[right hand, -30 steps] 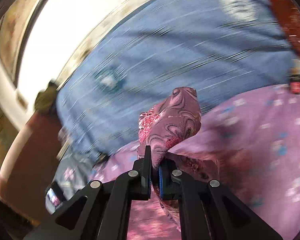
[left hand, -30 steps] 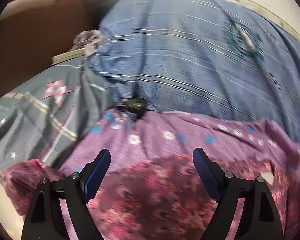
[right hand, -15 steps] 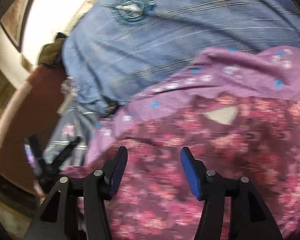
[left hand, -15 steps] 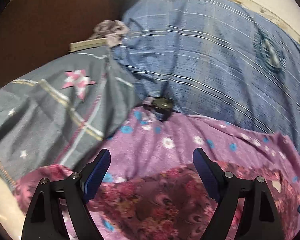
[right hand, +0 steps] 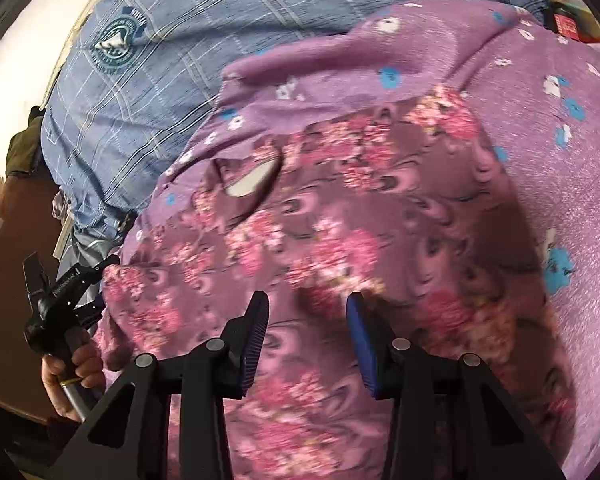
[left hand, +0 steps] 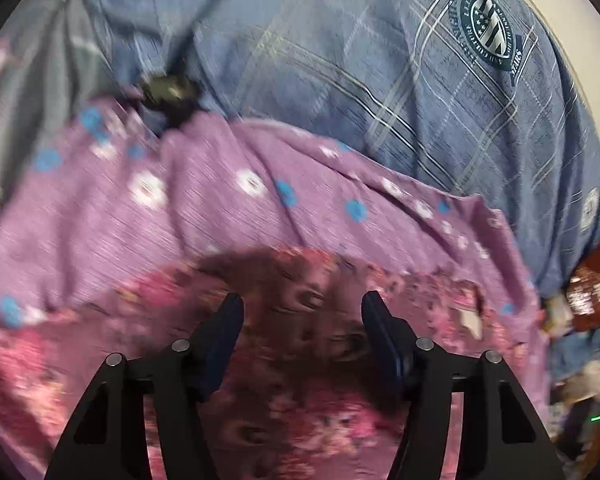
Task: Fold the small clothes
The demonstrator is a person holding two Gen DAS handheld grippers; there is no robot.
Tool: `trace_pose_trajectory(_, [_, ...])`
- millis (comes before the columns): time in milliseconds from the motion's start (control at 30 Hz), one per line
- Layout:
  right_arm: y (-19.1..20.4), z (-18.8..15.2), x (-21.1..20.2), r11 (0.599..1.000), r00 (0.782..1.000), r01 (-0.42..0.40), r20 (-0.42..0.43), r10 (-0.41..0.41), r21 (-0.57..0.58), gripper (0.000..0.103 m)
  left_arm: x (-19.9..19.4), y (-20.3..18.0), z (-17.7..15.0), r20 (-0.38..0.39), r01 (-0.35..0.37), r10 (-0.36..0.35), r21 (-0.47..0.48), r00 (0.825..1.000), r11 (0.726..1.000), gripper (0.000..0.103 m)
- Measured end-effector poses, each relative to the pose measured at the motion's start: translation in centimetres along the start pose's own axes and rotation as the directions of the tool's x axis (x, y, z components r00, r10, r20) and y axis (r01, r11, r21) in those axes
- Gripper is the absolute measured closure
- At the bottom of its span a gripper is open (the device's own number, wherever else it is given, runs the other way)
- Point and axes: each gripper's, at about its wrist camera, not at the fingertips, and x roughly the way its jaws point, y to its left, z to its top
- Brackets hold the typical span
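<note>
— Hovering both tools over the small dark-pink floral garment [right hand: 324,240], I have nothing gripped at the moment. It lies spread flat on the lilac sheet with blue and white flowers [left hand: 204,200], near me, with the blue plaid fabric bearing a round crest [left hand: 380,64] beyond it at the far side.

— So both are open?

— Yes. My right tool [right hand: 307,334] has its blue pads apart with only the floral cloth showing below the gap; its jaws have just been closing a little, but nothing sits pinched between them. My left tool [left hand: 302,330] is the same: jaws apart above the near part of the garment, just narrowed from a wider spread, nothing between the pads.

— Why hold them so low and tilted down?

— I judge it's to pick a fresh hold. The cloth is laid out so its edges can be found, and pointing down at it lets the pads bite an edge rather than a bunch.

— Where is the left one, seen from the right?

— At the left edge of the garment, my hand [right hand: 74,376] around its handle, so the two sit on opposite sides, ready for lifting one edge across.

— Anything awkward?

— The pale opening in the cloth [right hand: 252,184] on the far left; thin fabric there could snag.
</note>
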Motion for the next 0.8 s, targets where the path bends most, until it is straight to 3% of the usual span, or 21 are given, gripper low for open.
trace_pose_trajectory(133, [-1.8,0.0,0.3,0.995,0.995,-0.100,0.026,0.100,0.023,0.062,0.9,-0.8,0.4,-0.040,0.078,-0.077,0.025,0.996,0.997,0.041])
trace_pose_trajectory(333, [-1.9,0.5,0.6,0.991,0.991,-0.130,0.038,0.130,0.011,0.061,1.8,-2.4,-0.2,-0.091,0.065,-0.051,0.162,0.995,0.985,0.044])
trace_pose_trajectory(367, [-1.8,0.4,0.7,0.992,0.991,-0.127,0.039,0.126,0.004,0.061,1.7,-2.8,-0.4,-0.084,0.063,-0.048,0.184,0.995,0.981,0.054])
trace_pose_trajectory(400, [-1.6,0.4,0.7,0.993,0.992,-0.121,0.040,0.121,-0.007,0.061,1.6,-3.1,-0.5,-0.083,0.063,-0.048,0.198,0.995,0.978,0.079])
trace_pose_trajectory(433, [-1.6,0.4,0.6,0.993,0.992,-0.117,0.042,0.118,-0.013,0.061,1.7,-3.4,-0.6,-0.093,0.061,-0.042,0.210,0.995,0.976,0.086])
trace_pose_trajectory(500, [-1.4,0.3,0.7,0.994,0.993,-0.109,0.045,0.110,-0.024,0.061,1.0,-3.9,-0.9,-0.102,0.076,-0.054,0.219,0.993,0.973,0.090])
trace_pose_trajectory(567, [-1.1,0.3,0.8,0.994,0.994,-0.100,0.050,0.102,-0.035,0.061,0.0,-4.3,-0.9,-0.121,0.133,-0.109,0.209,0.987,0.969,0.093])
trace_pose_trajectory(700, [-0.7,0.4,1.0,0.995,0.994,-0.088,0.059,0.091,-0.047,0.061,-3.4,-5.5,-0.8,-0.148,0.340,-0.316,0.184,0.937,0.922,0.093])
trace_pose_trajectory(800, [-0.5,0.3,1.2,0.995,0.994,-0.078,0.071,0.082,-0.057,0.061,-6.5,-6.0,-0.5,-0.126,0.480,-0.464,0.206,0.877,0.853,0.092])
